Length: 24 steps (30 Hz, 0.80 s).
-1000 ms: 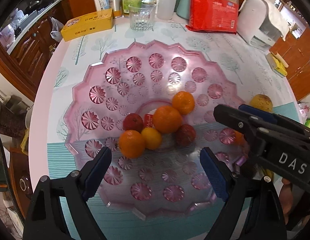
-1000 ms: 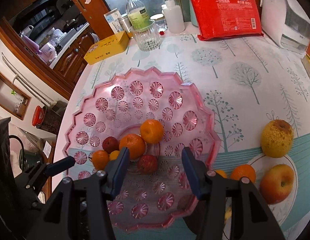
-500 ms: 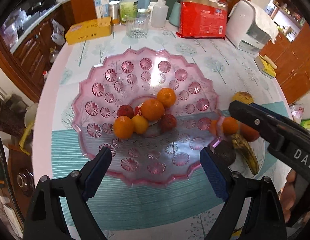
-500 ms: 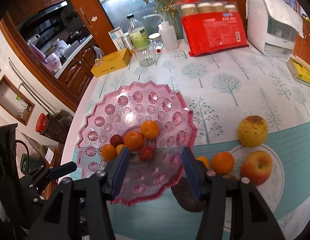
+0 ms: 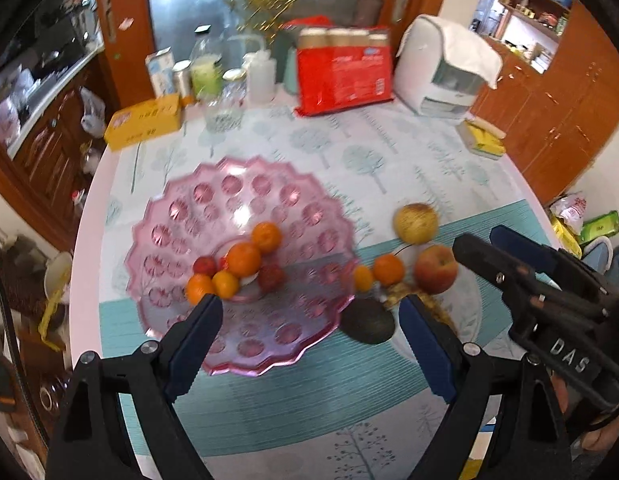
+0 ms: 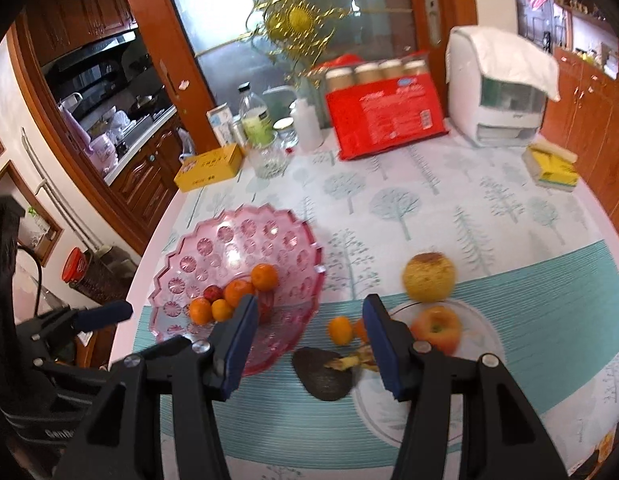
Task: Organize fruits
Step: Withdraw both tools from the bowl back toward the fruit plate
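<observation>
A pink scalloped bowl (image 5: 245,208) (image 6: 229,240) stands on the left of the table. It holds several oranges (image 5: 243,258) and small red fruits (image 5: 271,276). To its right, on and around a white plate (image 6: 481,344), lie a red apple (image 5: 435,268) (image 6: 435,326), a yellow speckled fruit (image 5: 415,222) (image 6: 427,276), two small oranges (image 5: 387,269), a dark avocado (image 5: 367,326) (image 6: 323,374) and a banana piece (image 6: 355,360). My left gripper (image 5: 309,312) hangs open above the bowl's near rim, nothing in it. My right gripper (image 6: 311,308) is above the avocado with its jaws opening and nothing between them.
Along the table's far side stand a yellow box (image 5: 143,126), a glass (image 6: 269,160), bottles (image 5: 205,72), a red package (image 5: 343,72) and a white appliance (image 5: 449,68). A yellow sponge stack (image 6: 551,168) lies at the right edge. Wooden cabinets surround the round table.
Both grippers have risen and drawn back from the bowl, so more of the table shows. The plate with its fruit has come into the left wrist view. The right jaws stand slightly wider.
</observation>
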Tool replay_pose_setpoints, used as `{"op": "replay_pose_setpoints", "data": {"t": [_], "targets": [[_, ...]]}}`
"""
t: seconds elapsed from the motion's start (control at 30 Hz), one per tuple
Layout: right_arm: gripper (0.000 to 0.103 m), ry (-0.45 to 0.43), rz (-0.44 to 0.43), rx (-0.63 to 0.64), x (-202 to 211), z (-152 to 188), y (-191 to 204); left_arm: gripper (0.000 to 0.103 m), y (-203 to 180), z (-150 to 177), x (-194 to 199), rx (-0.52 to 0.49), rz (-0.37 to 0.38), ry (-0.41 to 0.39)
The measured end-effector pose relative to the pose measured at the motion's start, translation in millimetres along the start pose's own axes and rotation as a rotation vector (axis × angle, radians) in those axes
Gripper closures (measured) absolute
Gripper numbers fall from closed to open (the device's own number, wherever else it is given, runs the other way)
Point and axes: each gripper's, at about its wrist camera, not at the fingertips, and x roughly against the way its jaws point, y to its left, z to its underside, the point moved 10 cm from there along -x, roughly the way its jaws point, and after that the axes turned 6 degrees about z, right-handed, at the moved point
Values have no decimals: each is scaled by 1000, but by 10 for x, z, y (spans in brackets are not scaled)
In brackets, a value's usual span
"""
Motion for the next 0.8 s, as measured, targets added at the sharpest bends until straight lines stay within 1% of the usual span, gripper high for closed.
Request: {"op": "replay_pose_setpoints", "data": {"t": [0.1,0.33,0.43,0.47,0.6,0.8], "targets": [[37,-37,28,-11,133,-18,-185,14,-153,-130,59,-25,-9,-28],[36,-78,74,-41,296,-50,-603,14,-510,-534,181,-106,-33,-97],[35,-83,94,-61,313,-56,-799,14,-640,-695,161,-130,-37,-113],[33,-83,103,-65,306,-57,-859,13,-682,-742,136,-138,-36,-115],[29,-69,130,-79,229,-32,-1063,13,-827,-847,-23,-169,-28,-100],[29,-15,156,-98,-22,80,-1293,13,-939,-800,-478,-210,-22,-17]]}}
